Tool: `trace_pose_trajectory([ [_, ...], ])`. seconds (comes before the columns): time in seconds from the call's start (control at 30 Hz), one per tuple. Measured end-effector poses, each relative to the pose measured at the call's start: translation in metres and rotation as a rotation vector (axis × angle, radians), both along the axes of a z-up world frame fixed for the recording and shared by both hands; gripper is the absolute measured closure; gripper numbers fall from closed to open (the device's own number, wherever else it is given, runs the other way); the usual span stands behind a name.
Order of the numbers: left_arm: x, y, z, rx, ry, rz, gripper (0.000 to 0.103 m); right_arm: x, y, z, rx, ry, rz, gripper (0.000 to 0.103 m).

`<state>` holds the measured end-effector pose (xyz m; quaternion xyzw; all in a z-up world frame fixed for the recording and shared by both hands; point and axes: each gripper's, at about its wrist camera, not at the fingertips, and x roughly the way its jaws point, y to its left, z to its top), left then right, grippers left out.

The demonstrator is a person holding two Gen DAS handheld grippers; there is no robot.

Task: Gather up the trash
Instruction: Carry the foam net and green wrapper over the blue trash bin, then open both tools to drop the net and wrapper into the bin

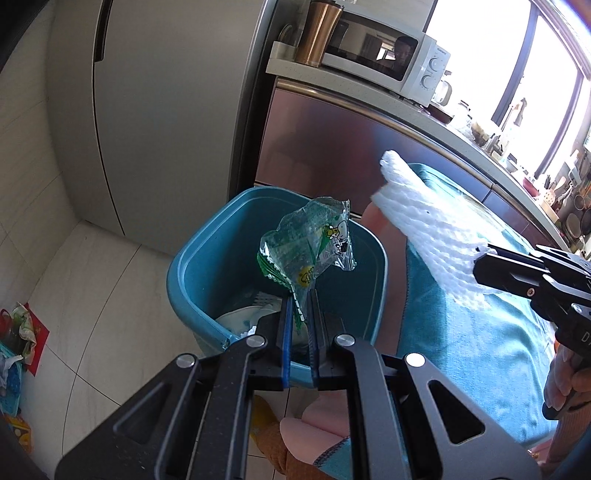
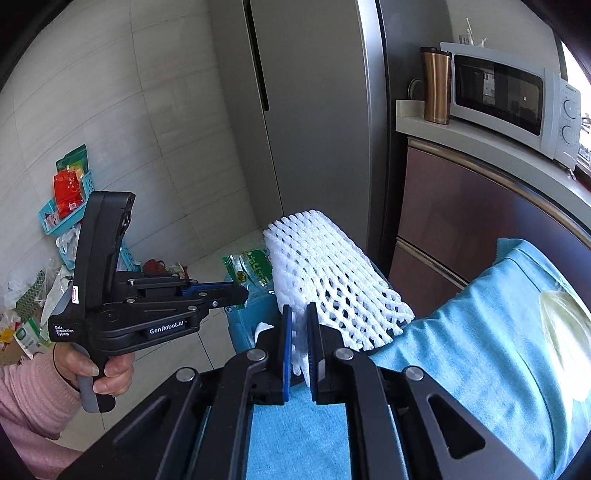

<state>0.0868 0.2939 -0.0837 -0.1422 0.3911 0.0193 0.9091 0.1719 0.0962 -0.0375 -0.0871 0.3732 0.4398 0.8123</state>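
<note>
Fridge [image 1: 147,122] stands behind the left hand-held gripper [image 1: 300,306], with the worktop [image 1: 369,92] to its right carrying a microwave [image 1: 384,51] and a copper tumbler [image 1: 319,33].

Teal cloth [image 1: 472,350] lies under and ahead of the right hand-held gripper [image 2: 299,317].

Blue bin [image 1: 207,258] sits directly below and ahead of the left hand-held gripper; white crumpled trash [image 1: 240,319] lies at its bottom.

Blue baskets [image 2: 59,218] stand on the floor by the wall, behind the left hand-held gripper in the right wrist view; a red packet [image 2: 66,192] is in the upper one, with loose wrappers around them.

Right hand-held gripper: jaws nearly together, clamped on the white foam net sleeve [image 2: 328,277], which sticks out forward, just right of the bin.

Left hand-held gripper: jaws nearly together, clamped on the green-printed clear wrapper [image 1: 310,247], held over the bin opening.
</note>
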Motion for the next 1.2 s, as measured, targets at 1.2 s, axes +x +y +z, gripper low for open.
trace_pose_trajectory([
  [1.2, 0.061, 0.018, -0.056, -0.066, 0.146, 0.084, 0.084, 0.062, 0.069, -0.058, -0.038, 0.259, -0.03, 0.08],
])
